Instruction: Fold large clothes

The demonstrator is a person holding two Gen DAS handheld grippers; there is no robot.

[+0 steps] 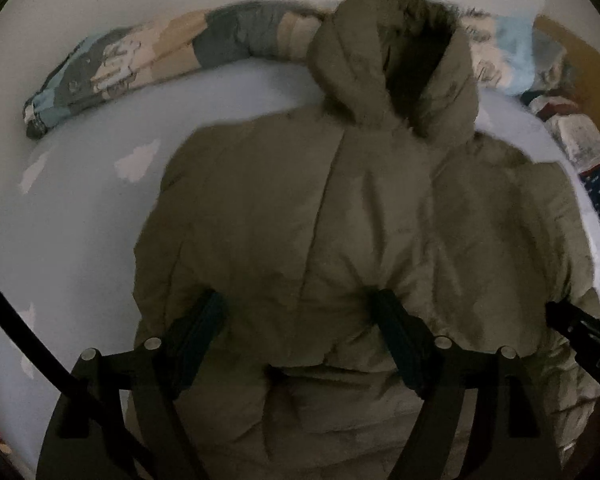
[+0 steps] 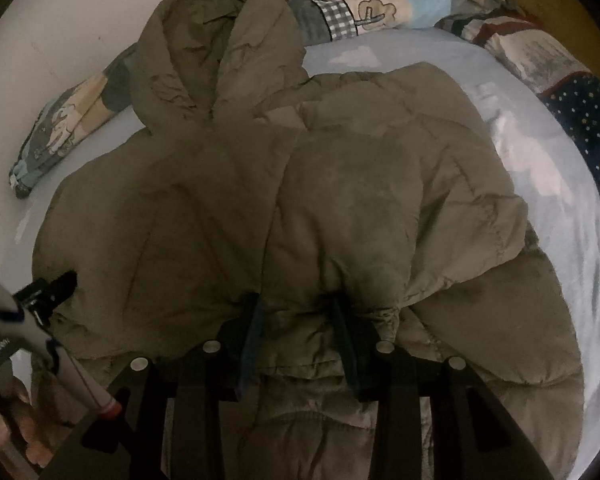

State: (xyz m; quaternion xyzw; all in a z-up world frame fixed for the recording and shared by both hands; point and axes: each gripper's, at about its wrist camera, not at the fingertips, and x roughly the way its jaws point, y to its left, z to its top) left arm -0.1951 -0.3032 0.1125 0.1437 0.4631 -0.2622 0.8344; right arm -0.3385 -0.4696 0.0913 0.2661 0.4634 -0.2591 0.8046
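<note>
One olive hooded jacket (image 1: 300,208) lies across the bed (image 1: 80,208), hood (image 1: 388,60) pointing toward the wall, hem nearest me. I count one jacket and one hood. The far half looks doubled back over the body; I judge the fold is partly done.

Left gripper (image 1: 300,312): fingers spread wide over the jacket's puffy lower edge. One left finger (image 1: 208,320) stands beside the bulge, not pressing it that I can see. I read it as open, fabric sitting loose between. Probably releasing the folded layer so it settles flat.

Right gripper (image 2: 296,320): fingers drawn closer, and the fabric gathers into radiating creases between them. The right fingers (image 2: 342,332) look to be pinching a bunched ridge of the jacket near the hem. Holding here keeps the doubled layer from sliding while the other side lets go.

In the right wrist view the left gripper shows at the lower left corner, with part of a hand behind it. In the left wrist view the right gripper's tip shows at the right edge.

Other items: one long patchwork bolster (image 1: 140,64) along the wall behind the hood. One dark star-dotted cloth (image 2: 588,128) at the bed's right. One light blue sheet with pale patches under everything.
</note>
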